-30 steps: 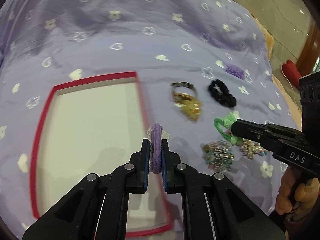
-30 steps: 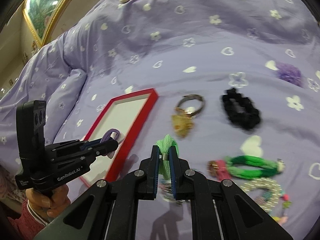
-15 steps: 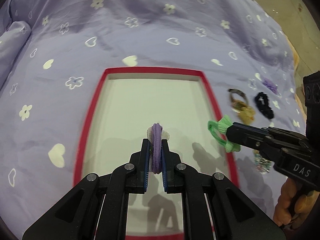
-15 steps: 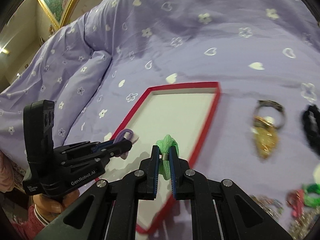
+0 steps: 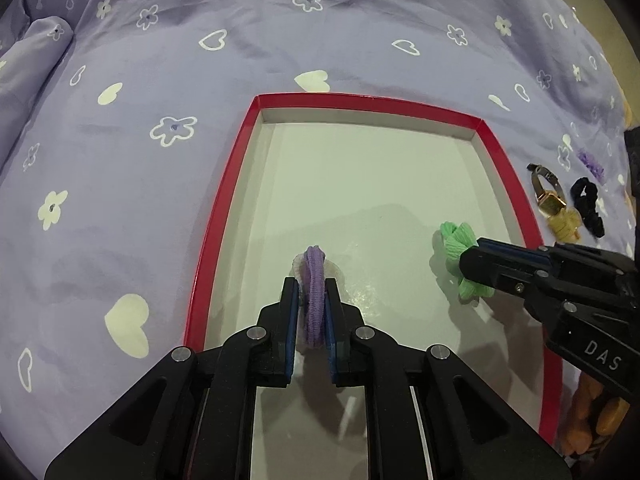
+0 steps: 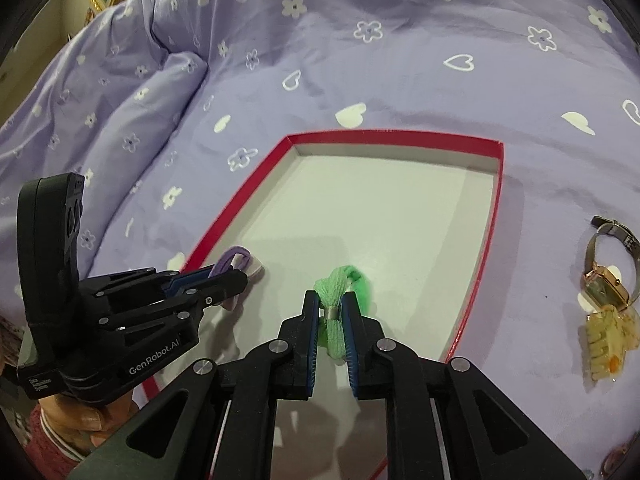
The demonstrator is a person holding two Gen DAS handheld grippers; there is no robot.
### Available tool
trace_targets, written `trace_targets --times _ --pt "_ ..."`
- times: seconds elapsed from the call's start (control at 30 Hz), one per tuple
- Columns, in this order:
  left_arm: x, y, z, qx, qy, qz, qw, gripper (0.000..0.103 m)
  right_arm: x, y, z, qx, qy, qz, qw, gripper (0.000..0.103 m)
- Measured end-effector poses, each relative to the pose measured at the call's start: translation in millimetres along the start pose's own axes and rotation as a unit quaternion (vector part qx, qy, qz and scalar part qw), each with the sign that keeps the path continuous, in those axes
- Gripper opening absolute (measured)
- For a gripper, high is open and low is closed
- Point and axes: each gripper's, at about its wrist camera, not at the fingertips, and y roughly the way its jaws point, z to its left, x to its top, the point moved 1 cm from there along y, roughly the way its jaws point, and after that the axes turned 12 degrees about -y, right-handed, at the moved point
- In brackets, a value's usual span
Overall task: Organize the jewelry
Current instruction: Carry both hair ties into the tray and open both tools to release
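Note:
A red-rimmed tray (image 5: pixel 224 208) with a white floor lies on the lilac bedspread. My left gripper (image 5: pixel 313 284) is shut on a purple hair tie (image 5: pixel 314 268) with a bit of white mesh, low over the tray's near left part. My right gripper (image 6: pixel 331 300) holds a green hair tie (image 6: pixel 344 280) between its pads just above the tray floor, and its jaws are opening. In the left wrist view the right gripper (image 5: pixel 466 264) comes in from the right with the green hair tie (image 5: pixel 456 240). The right wrist view shows the left gripper (image 6: pixel 240 276) and purple tie (image 6: pixel 232 258) at the tray's left rim (image 6: pixel 224 236).
To the right of the tray lie a gold watch (image 6: pixel 604 280), a yellow claw clip (image 6: pixel 608 348), a black scrunchie (image 5: pixel 588 208) and a small purple piece (image 5: pixel 592 162). A folded ridge of bedspread (image 6: pixel 152 92) rises at the far left. A hand (image 6: pixel 80 420) grips each handle.
Both grippers have swung left from the loose jewelry and sunk over the tray, each carrying its hair tie. The green tie now hangs close to the tray floor.

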Motion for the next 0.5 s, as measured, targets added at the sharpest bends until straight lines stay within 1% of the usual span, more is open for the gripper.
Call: trace_targets --times 0.1,0.23,0.3,0.37,0.4,0.5 --pt "-1 0 -2 0.004 0.003 -0.001 1.0 0.014 0 0 1 -0.005 -0.007 0.001 1.0 0.014" --pt "-2 0 -3 0.011 0.008 -0.001 0.9999 0.028 1 1 1 -0.005 -0.011 0.003 1.0 0.016" --pt "-1 -2 -3 0.011 0.008 -0.004 0.9999 0.03 1 -2 1 0.001 -0.01 0.003 1.0 0.02" --pt "-1 -5 -4 0.011 0.008 -0.007 0.9999 0.034 1 -3 2 0.0 -0.011 0.0 1.0 0.028" --pt "-1 -7 -4 0.012 0.009 -0.011 0.9998 0.034 1 -5 2 0.0 -0.011 -0.002 1.0 0.031" --pt "0 -14 -4 0.014 0.007 -0.016 0.9997 0.042 1 -8 1 0.001 -0.006 -0.007 1.0 0.031"
